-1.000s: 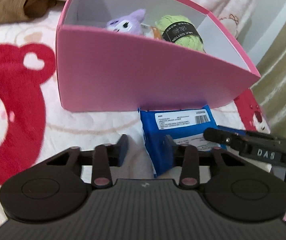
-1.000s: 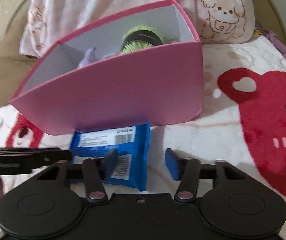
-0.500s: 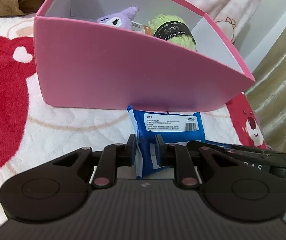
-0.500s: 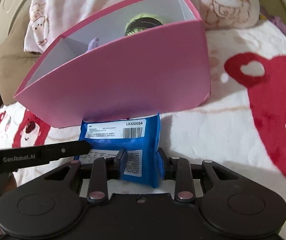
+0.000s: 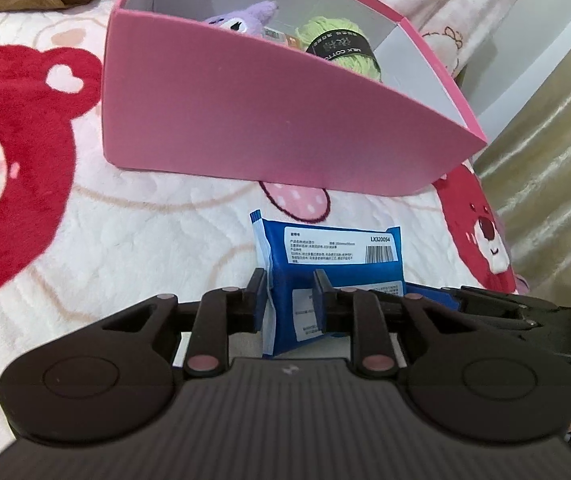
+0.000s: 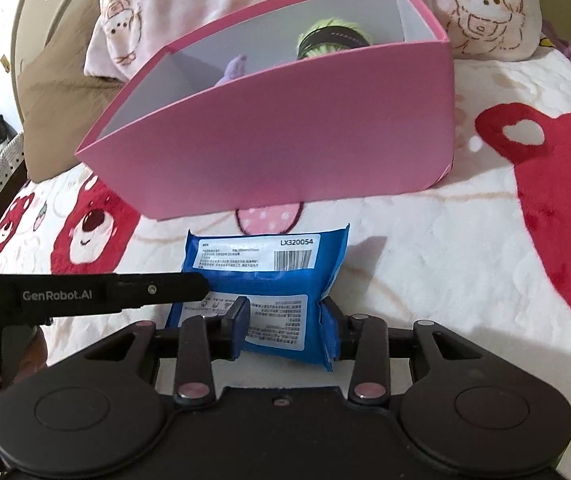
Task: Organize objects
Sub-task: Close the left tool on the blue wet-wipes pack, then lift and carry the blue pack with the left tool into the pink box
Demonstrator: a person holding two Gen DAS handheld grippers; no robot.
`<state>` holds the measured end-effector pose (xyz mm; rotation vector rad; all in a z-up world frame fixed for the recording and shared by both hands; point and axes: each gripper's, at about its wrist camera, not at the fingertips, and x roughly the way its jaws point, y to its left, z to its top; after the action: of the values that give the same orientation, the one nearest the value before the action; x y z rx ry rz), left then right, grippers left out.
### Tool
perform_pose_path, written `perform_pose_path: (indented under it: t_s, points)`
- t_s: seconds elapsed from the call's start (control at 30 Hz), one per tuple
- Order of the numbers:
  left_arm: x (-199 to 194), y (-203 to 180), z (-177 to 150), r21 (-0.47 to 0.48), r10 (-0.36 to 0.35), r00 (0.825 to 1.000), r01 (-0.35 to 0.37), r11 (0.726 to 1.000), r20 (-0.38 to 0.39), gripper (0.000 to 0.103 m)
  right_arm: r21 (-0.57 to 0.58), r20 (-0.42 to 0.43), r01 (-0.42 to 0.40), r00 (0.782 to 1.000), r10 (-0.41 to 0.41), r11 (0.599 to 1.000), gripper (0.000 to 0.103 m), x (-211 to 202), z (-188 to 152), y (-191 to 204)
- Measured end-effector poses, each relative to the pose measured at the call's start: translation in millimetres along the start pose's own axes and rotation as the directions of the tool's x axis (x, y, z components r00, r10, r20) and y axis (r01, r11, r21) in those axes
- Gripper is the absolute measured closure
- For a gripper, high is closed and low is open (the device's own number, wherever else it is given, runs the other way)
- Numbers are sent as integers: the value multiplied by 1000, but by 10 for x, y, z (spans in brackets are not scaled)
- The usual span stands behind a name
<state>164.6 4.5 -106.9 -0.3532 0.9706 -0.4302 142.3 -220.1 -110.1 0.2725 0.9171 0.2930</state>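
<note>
Your left gripper (image 5: 288, 294) has its jaws pinched narrow on the left end of the blue packet (image 5: 335, 254), and your right gripper (image 6: 287, 322) clamps the same blue packet (image 6: 263, 276) at its right end, the jaws set wider across the bunched wrapper; those right jaws have just been opening a little with the packet still between them. The packet sits between both tools, just above the bear-print blanket (image 5: 125, 232) on the bed, with its white label and barcode facing up and away from you. Directly beyond it, close but not touching, stands the pink box (image 5: 269, 120), its tall near wall between the packet and the box's open top. Inside the box you have a purple plush toy (image 5: 245, 20) to the left and a ball of green yarn (image 5: 341, 46) with a black band to the right, with a small orange-and-white item between them that is too hidden to identify. In the right wrist view the left gripper's finger (image 6: 157, 290) crosses in front of the packet's left part. A pink strawberry print (image 6: 267, 218) lies on the blanket between packet and box. Behind the box lie a pale pink pillow (image 6: 485, 8) printed with cartoon animals and a brown cushion (image 6: 61, 96) at far left.
</note>
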Motion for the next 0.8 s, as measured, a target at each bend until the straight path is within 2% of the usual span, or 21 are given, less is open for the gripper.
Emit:
perform_pose_path:
  t_s: [0.13, 0.2, 0.23, 0.27, 0.47, 0.63, 0.73, 0.8]
  points:
    - [-164, -74, -23, 43, 5, 999, -3, 999, -50, 82, -8, -9, 4, 1000, -4, 1000, 58, -156, -29, 134]
    - [-263, -120, -46, 58, -21, 997, 25, 998, -71, 82, 4, 17, -12, 1000, 12, 1000, 43, -293, -74, 212]
    - [-315, -139, -58, 61, -33, 997, 38, 997, -72, 82, 7, 30, -9, 1000, 9, 1000, 40, -354, -98, 255]
    - [-366, -157, -70, 67, -39, 997, 43, 997, -67, 82, 1, 38, -2, 999, 2, 1000, 38, -413, -121, 291]
    - [-656, -228, -40, 94, -57, 998, 57, 994, -9, 82, 5, 58, -1, 998, 1, 1000, 38, -666, -169, 470]
    - [-916, -335, 165, 110, -99, 995, 95, 989, 25, 82, -67, 122, 35, 992, -27, 997, 36, -973, 16, 712]
    - [-1066, -527, 423, 189, -97, 993, 83, 978, 64, 81, -104, 171, 62, 984, -44, 993, 33, -1155, 228, 838]
    - [-1163, -679, 605, 252, -102, 990, 75, 965, 96, 77, -119, 206, 83, 977, -57, 989, 31, -1249, 409, 894]
